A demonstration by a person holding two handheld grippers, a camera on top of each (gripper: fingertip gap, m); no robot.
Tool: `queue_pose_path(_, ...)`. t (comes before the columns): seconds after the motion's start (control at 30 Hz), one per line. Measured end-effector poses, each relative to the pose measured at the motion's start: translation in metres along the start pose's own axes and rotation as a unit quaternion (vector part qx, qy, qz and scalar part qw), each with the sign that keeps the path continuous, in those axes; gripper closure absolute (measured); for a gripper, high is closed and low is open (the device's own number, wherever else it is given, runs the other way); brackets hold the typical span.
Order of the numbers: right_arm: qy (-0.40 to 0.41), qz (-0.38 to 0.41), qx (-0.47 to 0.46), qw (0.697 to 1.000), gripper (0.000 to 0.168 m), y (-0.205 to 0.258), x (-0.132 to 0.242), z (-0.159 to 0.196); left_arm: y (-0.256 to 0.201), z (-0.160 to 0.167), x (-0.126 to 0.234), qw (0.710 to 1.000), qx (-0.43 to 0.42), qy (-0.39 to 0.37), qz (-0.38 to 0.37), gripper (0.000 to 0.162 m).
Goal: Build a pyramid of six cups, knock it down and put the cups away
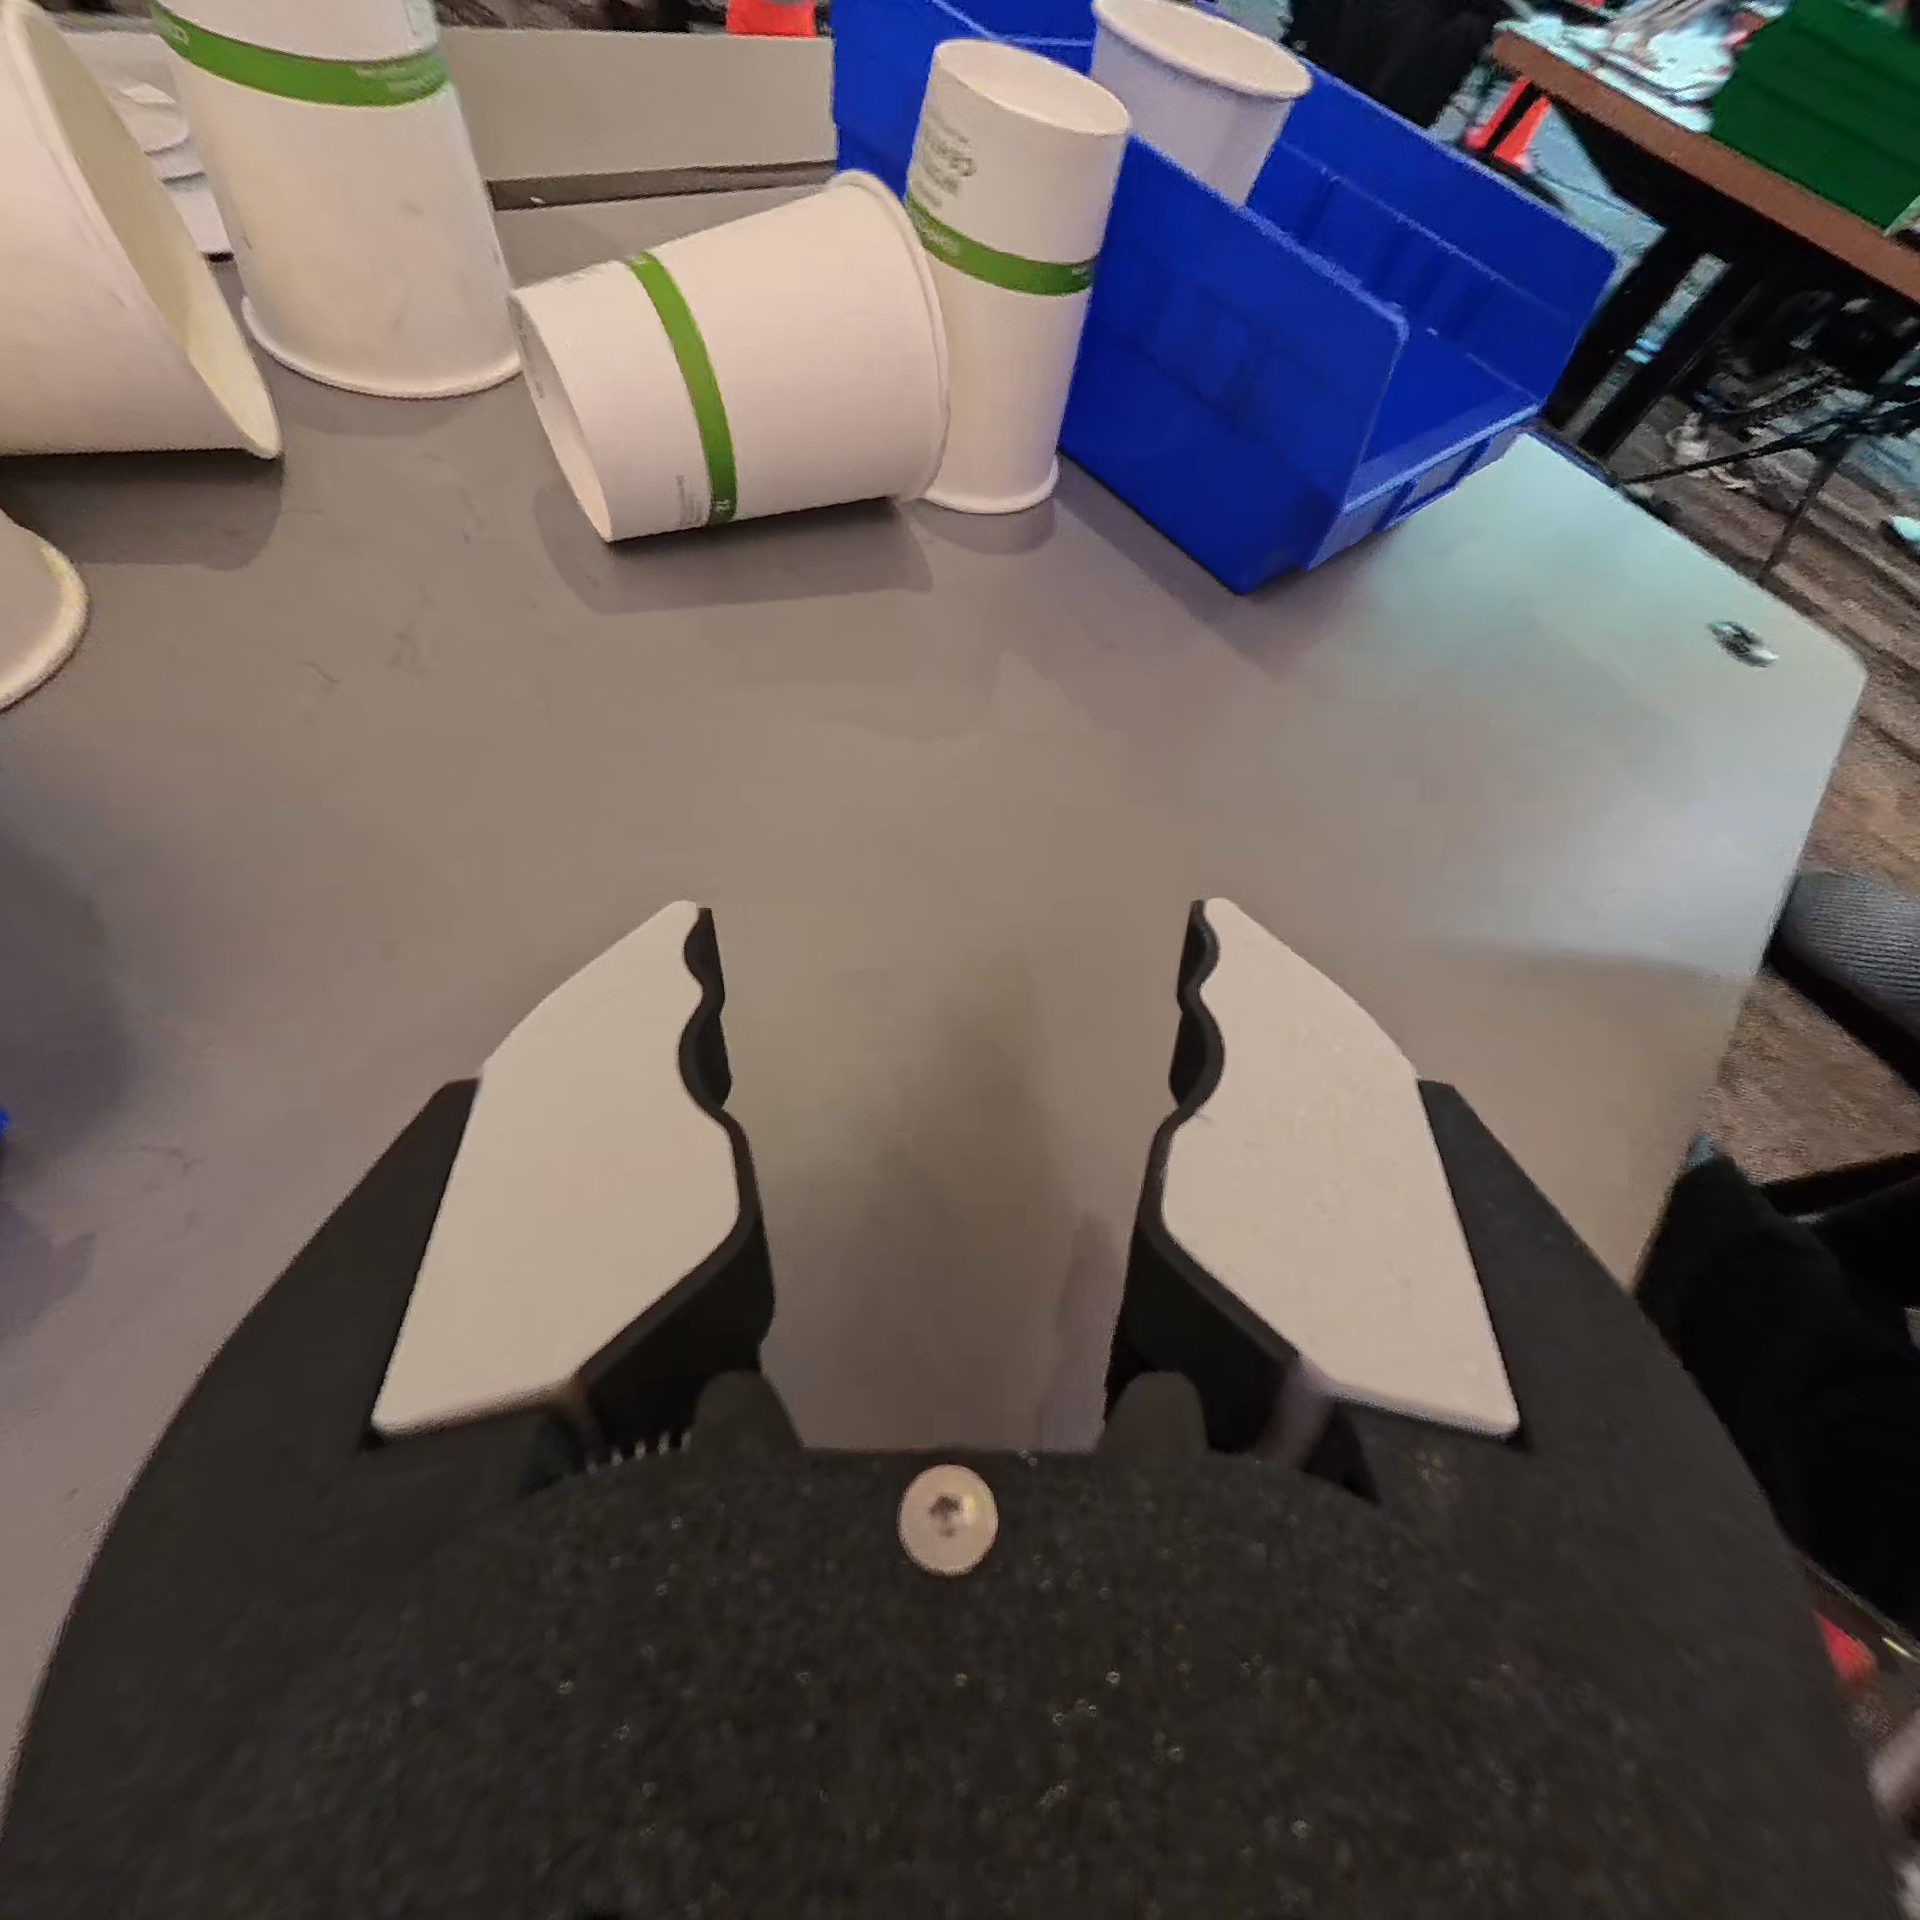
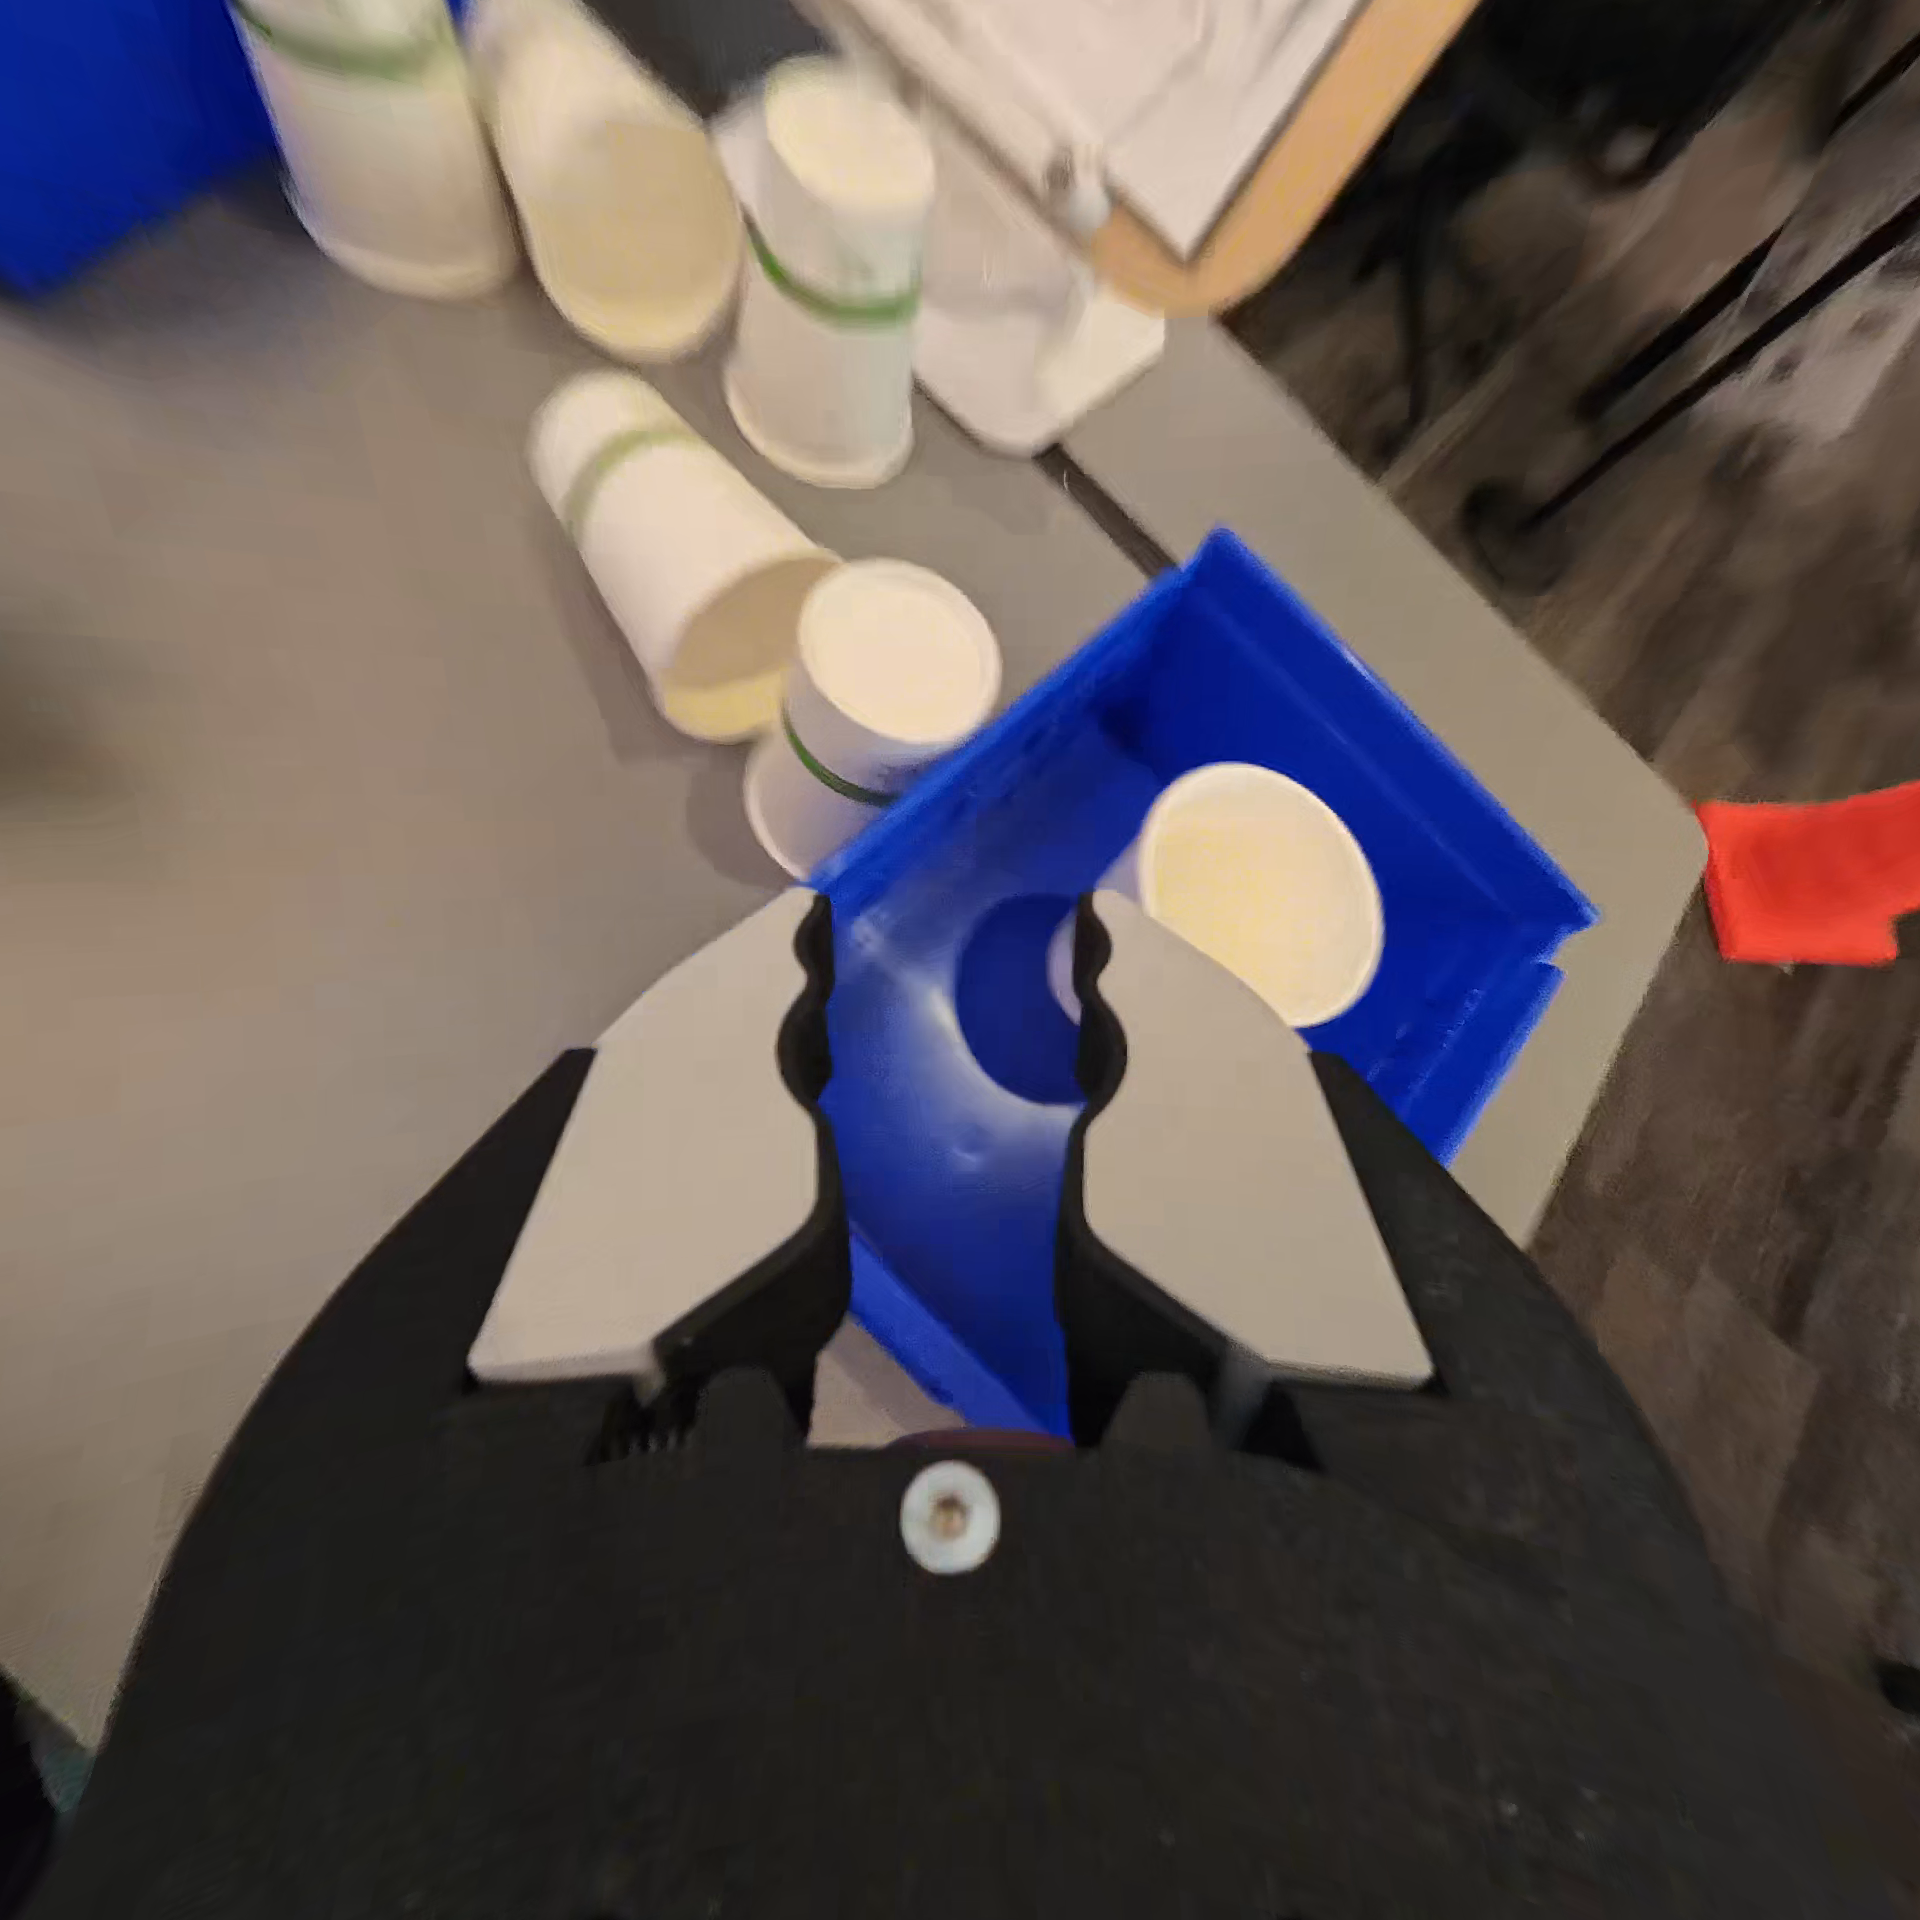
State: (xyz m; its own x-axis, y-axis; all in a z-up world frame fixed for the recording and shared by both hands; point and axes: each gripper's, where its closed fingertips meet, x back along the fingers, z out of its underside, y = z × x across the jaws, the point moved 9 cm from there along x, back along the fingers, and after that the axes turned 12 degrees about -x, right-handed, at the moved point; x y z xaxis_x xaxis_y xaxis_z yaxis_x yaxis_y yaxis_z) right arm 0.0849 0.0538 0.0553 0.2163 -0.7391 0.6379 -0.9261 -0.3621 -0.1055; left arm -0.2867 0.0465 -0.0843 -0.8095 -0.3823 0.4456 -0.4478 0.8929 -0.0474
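Several white paper cups with a green band are scattered on the grey table. In the left wrist view one cup lies on its side, and another stands upside down against the blue bin. One cup stands rim up inside the bin. My left gripper is open and empty, well short of the cups. My right gripper is open and empty above the bin. The upright cup in the bin is just past its right finger.
More cups sit at the far left: one upside down, one lying, one at the edge. The table edge is to the right. A second blue bin, a white stand and a red object on the floor show.
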Motion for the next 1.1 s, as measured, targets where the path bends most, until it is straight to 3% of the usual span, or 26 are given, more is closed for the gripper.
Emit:
queue_pose_path(0.1,-0.103,-0.119,-0.041,0.987,0.123,0.063,0.011,0.025,0.004,-0.017,0.01,1.0,0.001,-0.001,0.03,0.078)
queue_pose_path(0.2,-0.156,-0.235,-0.051,0.958,0.123,0.128,-0.006,0.055,0.021,-0.04,0.028,1.0,-0.029,0.008,0.001,0.08)
queue_pose_path(0.3,-0.185,-0.246,-0.013,0.951,0.122,0.171,-0.027,0.082,0.045,-0.059,0.037,0.997,-0.051,0.034,-0.039,0.083)
queue_pose_path(0.4,-0.18,-0.247,0.019,0.952,0.122,0.194,-0.038,0.093,0.072,-0.081,0.031,0.988,-0.089,0.108,-0.06,0.081)
queue_pose_path(0.5,-0.172,-0.26,0.032,0.95,0.122,0.206,-0.045,0.097,0.114,-0.103,0.013,0.954,-0.19,0.22,-0.078,0.078)
queue_pose_path(0.67,-0.143,-0.27,0.045,0.951,0.123,0.212,-0.052,0.105,0.191,-0.127,-0.027,0.891,-0.285,0.353,-0.005,0.079)
queue_pose_path(0.87,-0.148,-0.266,0.035,0.952,0.124,0.202,-0.054,0.106,0.245,-0.131,-0.063,0.854,-0.279,0.434,0.071,0.076)
queue_pose_path(0.97,-0.145,-0.271,0.024,0.951,0.124,0.199,-0.057,0.107,0.253,-0.122,-0.073,0.842,-0.254,0.463,0.112,0.078)
queue_pose_path(1.1,-0.14,-0.279,0.016,0.95,0.124,0.198,-0.061,0.107,0.256,-0.114,-0.079,0.822,-0.267,0.491,0.11,0.086)
